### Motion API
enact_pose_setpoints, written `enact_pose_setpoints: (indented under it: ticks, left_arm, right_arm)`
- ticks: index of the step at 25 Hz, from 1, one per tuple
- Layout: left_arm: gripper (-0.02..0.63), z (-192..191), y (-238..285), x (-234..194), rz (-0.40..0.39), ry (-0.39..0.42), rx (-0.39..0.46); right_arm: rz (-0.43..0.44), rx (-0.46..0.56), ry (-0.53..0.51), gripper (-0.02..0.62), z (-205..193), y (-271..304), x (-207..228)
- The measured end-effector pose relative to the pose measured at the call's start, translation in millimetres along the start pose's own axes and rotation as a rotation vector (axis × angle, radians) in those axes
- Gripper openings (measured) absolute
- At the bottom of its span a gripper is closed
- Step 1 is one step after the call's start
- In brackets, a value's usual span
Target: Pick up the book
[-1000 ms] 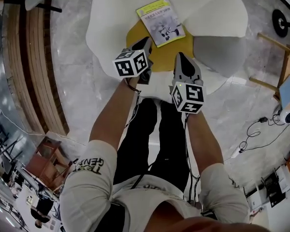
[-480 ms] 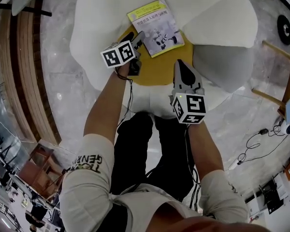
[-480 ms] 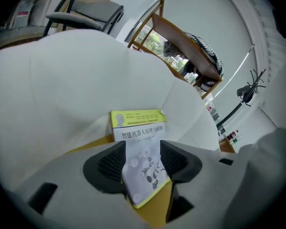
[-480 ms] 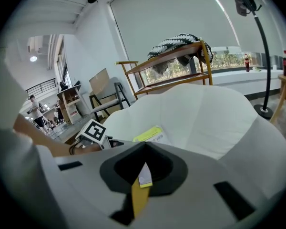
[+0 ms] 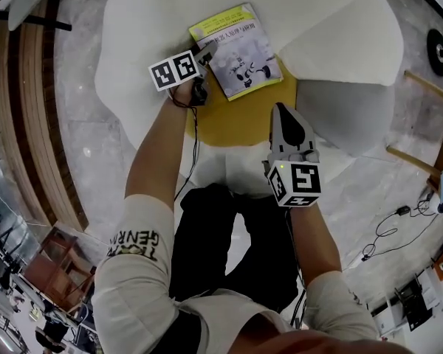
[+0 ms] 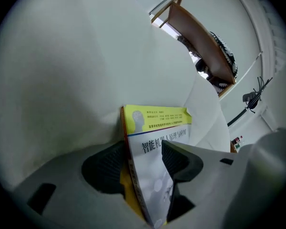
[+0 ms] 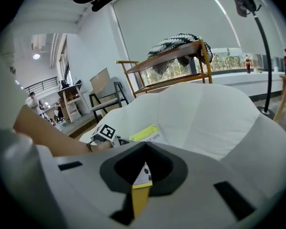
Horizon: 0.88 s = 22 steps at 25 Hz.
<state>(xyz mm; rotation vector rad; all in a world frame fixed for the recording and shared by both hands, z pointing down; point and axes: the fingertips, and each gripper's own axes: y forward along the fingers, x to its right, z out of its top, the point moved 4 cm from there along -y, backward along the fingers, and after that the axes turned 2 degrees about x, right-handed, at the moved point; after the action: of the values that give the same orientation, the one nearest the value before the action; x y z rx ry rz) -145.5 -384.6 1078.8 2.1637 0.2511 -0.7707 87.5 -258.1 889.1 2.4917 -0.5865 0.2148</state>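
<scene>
The book, white with a yellow top band, lies on the yellow seat of a white armchair, its top against the backrest. My left gripper has just been opening. It stands open astride the book's left edge, one pad on each side of the edge and not pressing. In the left gripper view the left gripper straddles the spine. My right gripper is shut and empty, hovering over the seat's front right. In the right gripper view the right gripper points toward the book.
A grey cushion lies right of the seat. A wooden chair and floor cables are at the right, wooden boards at the left. Behind the armchair stands a wooden rack with a knitted cloth.
My left gripper went forward and down to the book and opened around its left edge. My right gripper sank a little toward the seat's front and stayed shut.
</scene>
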Motion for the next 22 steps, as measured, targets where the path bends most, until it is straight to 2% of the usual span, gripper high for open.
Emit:
enact_pose_setpoints:
  ticks: [4, 8, 12, 14, 15, 16, 18, 20, 22]
  left_arm:
    - [0.245, -0.2, 11.8, -4.0, -0.046, -0.022, -0.041]
    - [0.188, 0.6, 8.4, -6.3, -0.082, -0.048, -0.015]
    - [0.111, 4.8, -2.5, -6.8, -0.202, -0.123, 0.032]
    - [0.089, 5.2, -6.3, -2.4, -0.279, -0.153, 0.017]
    - [0.091, 3.5, -5.6, 2.9, -0.313, -0.147, -0.008]
    - [0.122, 0.1, -2.5, 10.1, -0.343, -0.134, -0.043]
    - [0.254, -11.2, 9.3, 26.9, -0.381, -0.093, -0.127]
    - [0.259, -23.0, 22.6, 39.0, -0.375, -0.048, -0.182]
    - [0.246, -29.2, 31.3, 42.2, -0.349, -0.041, -0.182]
  right_arm:
    - [-0.008, -0.014, 0.007, 0.025, -10.7, 5.4, 4.7]
    - [-0.007, -0.015, 0.014, 0.025, -15.6, 9.6, 5.4]
    - [-0.012, -0.022, 0.045, 0.025, -18.0, 14.0, 1.9]
    - [-0.010, -0.027, 0.051, 0.025, -18.3, 15.9, -2.3]
    - [-0.007, -0.029, 0.051, 0.025, -18.2, 16.6, -3.8]
    - [-0.004, -0.031, 0.051, 0.025, -18.1, 17.1, -5.0]
    - [0.003, -0.034, 0.048, 0.025, -18.5, 17.0, -6.4]
    - [0.007, -0.036, 0.042, 0.025, -19.4, 16.5, -6.7]
    - [0.004, -0.035, 0.041, 0.026, -20.2, 16.3, -5.5]
